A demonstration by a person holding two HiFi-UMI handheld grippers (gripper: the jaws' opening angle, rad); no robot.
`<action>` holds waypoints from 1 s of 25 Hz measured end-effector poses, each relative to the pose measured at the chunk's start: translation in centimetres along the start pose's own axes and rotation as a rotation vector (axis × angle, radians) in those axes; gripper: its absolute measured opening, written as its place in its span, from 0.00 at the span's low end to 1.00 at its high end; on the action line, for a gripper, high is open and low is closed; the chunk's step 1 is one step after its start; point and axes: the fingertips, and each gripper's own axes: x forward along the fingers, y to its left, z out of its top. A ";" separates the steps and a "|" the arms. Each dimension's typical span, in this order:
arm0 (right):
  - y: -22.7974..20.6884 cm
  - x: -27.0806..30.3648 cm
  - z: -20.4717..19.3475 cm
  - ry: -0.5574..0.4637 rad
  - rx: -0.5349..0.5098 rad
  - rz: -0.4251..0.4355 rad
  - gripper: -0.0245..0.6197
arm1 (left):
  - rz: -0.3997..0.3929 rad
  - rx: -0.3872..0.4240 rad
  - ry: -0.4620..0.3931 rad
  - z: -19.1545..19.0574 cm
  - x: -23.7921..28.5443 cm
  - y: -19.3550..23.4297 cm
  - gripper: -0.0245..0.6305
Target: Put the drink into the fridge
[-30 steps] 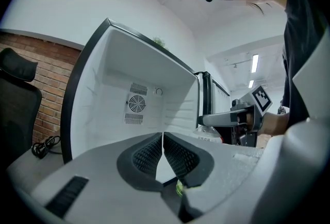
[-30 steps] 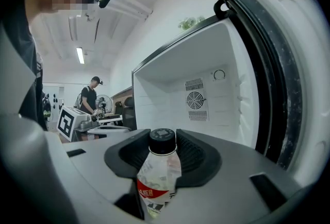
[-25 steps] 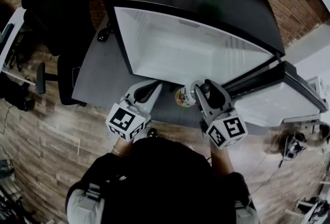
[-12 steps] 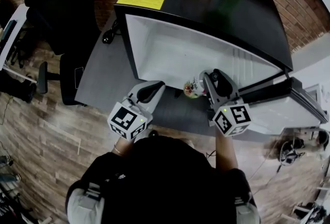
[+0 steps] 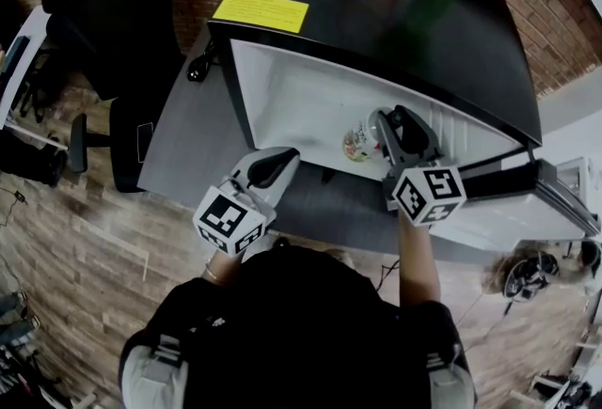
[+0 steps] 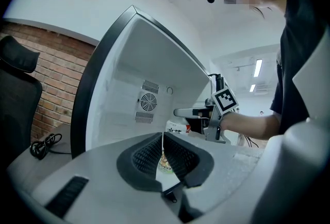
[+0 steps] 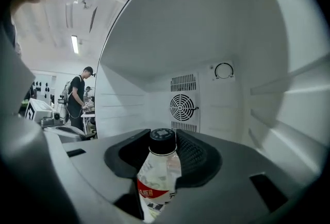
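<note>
clamped on the drink bottle (image 7: pixel 156 179) with the right tongs (image 7: pixel 164 152), black cap poking up between the pads, label facing back. reaching well into the open fridge (image 5: pixel 301 97), bottle hanging to the left of those tongs, up off the fridge floor. straight ahead of them, a round fan grille (image 7: pixel 183 107) on the white back wall. over at the left tongs (image 6: pixel 163 153): clenched, nothing inside, hovering outside the fridge above the grey tabletop (image 5: pixel 188 144), aimed toward the bottle.
</note>
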 end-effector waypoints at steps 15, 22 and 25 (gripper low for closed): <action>-1.9 2.7 -1.3 0.038 0.011 -0.023 0.27 | -0.011 -0.005 -0.009 -0.6 -0.3 0.6 0.03; -2.1 2.8 -1.4 0.019 0.018 -0.018 0.28 | -0.008 0.001 0.000 -0.6 -0.3 0.3 0.03; -2.0 2.9 -1.3 0.021 0.006 -0.024 0.28 | -0.009 0.006 -0.003 -0.4 -0.4 0.2 0.03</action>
